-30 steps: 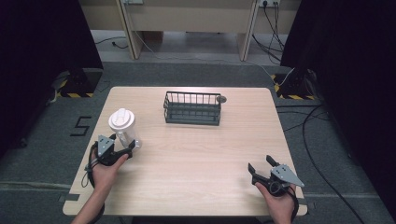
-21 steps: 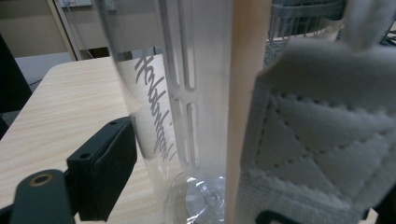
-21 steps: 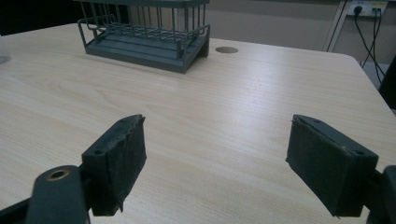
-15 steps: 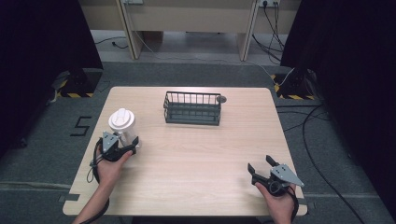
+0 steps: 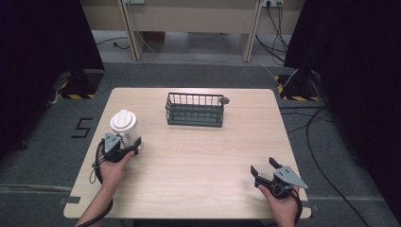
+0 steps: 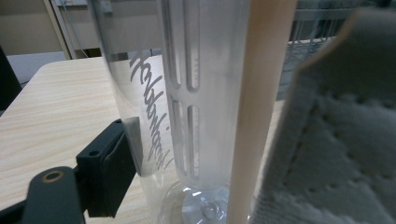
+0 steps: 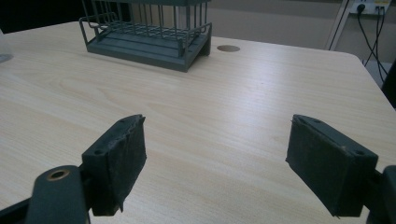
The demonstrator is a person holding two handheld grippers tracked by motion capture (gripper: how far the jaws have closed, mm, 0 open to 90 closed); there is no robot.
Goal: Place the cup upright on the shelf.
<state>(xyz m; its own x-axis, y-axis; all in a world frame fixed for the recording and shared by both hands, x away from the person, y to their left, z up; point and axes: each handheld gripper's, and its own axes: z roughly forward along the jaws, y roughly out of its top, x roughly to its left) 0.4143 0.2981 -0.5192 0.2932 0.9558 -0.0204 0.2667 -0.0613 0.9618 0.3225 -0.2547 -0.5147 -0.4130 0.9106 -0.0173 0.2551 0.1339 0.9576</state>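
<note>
A clear plastic cup (image 5: 124, 122) with a white lid stands upright at the table's left side. My left gripper (image 5: 128, 142) is at the cup's base with its jaws spread on either side of it. In the left gripper view the cup (image 6: 196, 93) stands between the jaws, and the left pad (image 6: 109, 172) is right against its wall. The other pad is a grey blur at the right. My right gripper (image 5: 263, 165) rests near the front right edge, open, with nothing between its pads (image 7: 116, 163).
A dark wire basket (image 5: 195, 109) stands at the back middle of the table (image 5: 198, 161), and it also appears ahead in the right gripper view (image 7: 144, 42). A round cable hole (image 5: 224, 100) lies just right of it. Cables run over the floor at the right.
My left gripper has moved forward toward the cup, so the cup now stands between its jaws. The right gripper has stayed where it was.
</note>
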